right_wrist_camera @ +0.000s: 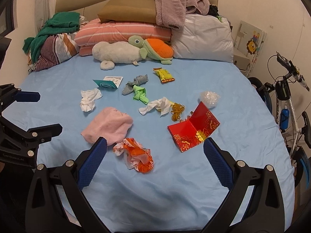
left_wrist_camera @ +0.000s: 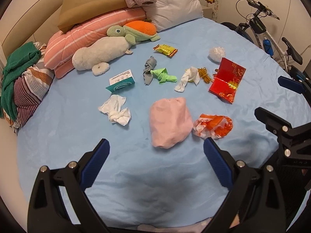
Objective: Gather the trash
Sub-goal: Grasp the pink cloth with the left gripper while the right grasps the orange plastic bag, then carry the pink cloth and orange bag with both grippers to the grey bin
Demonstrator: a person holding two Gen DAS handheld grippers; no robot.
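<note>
On the blue bedsheet (right_wrist_camera: 194, 184), trash is scattered mid-bed, nothing collected yet by the look of it. Left gripper (left_wrist_camera: 155, 151) and right gripper (right_wrist_camera: 154, 151) both spread wide, holding nothing. Nearest pick for the right looks like the orange-white wrapper (right_wrist_camera: 136, 155), just beside the pink cloth (right_wrist_camera: 108, 126). Come straight down, pinch the crumpled middle, avoid snagging sheet or cloth.

Glossy red envelope (right_wrist_camera: 193, 131); crumpled paper tissue (left_wrist_camera: 115, 112); matt cloth bedsheet (left_wrist_camera: 136, 174).
</note>
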